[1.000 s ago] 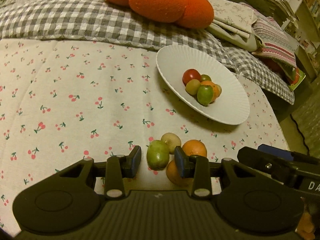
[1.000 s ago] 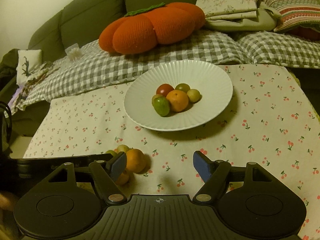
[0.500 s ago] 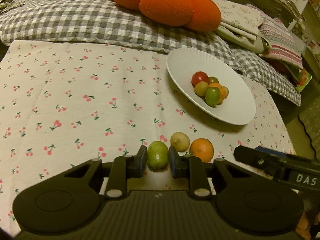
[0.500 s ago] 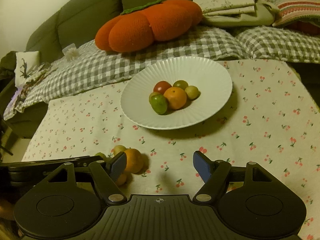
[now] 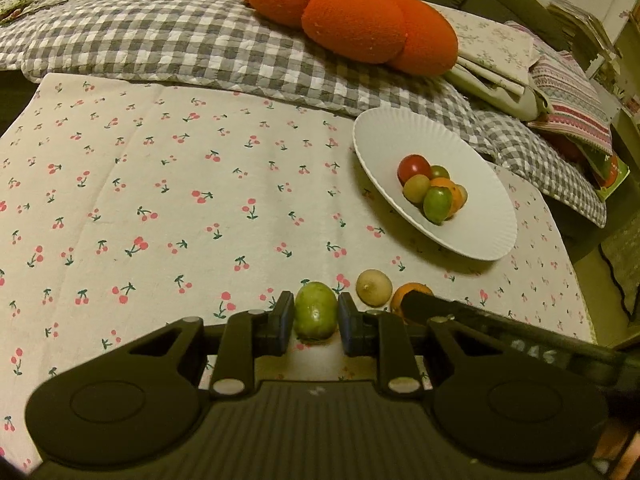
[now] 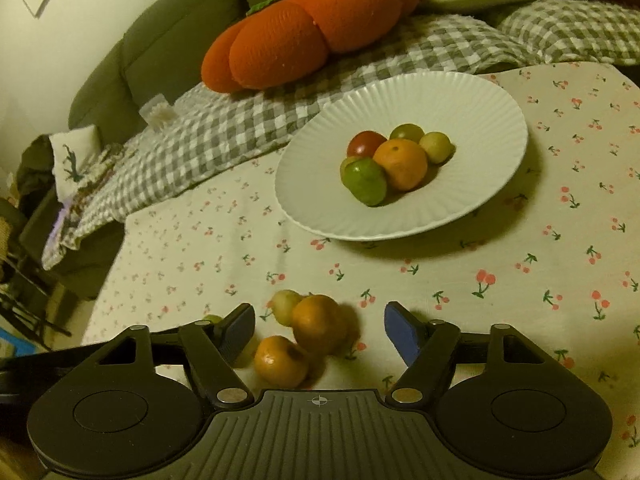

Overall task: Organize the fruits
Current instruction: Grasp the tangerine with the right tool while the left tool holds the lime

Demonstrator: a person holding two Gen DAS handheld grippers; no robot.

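My left gripper (image 5: 314, 318) is shut on a green fruit (image 5: 315, 310) low over the cherry-print cloth. Just right of it lie a pale yellow-green fruit (image 5: 374, 287) and an orange (image 5: 408, 295) half hidden by the other gripper's finger. In the right wrist view my right gripper (image 6: 319, 330) has its jaws closing around two oranges, the far orange (image 6: 318, 322) and the near orange (image 6: 281, 361), with the pads not touching either; the pale fruit (image 6: 286, 306) sits behind them. The white ribbed plate (image 6: 472, 104) (image 5: 476, 232) holds several fruits, among them a red one (image 6: 365, 143).
A pumpkin-shaped orange cushion (image 5: 352, 16) lies on a grey checked blanket (image 5: 160, 44) behind the table. Folded fabrics (image 5: 560, 80) are stacked at the right. The table edge drops off at the right (image 5: 576, 280) and, in the right wrist view, at the left (image 6: 108, 280).
My left gripper closed on the green fruit. My right gripper sank toward the two oranges, which now lie between its narrowing fingers.
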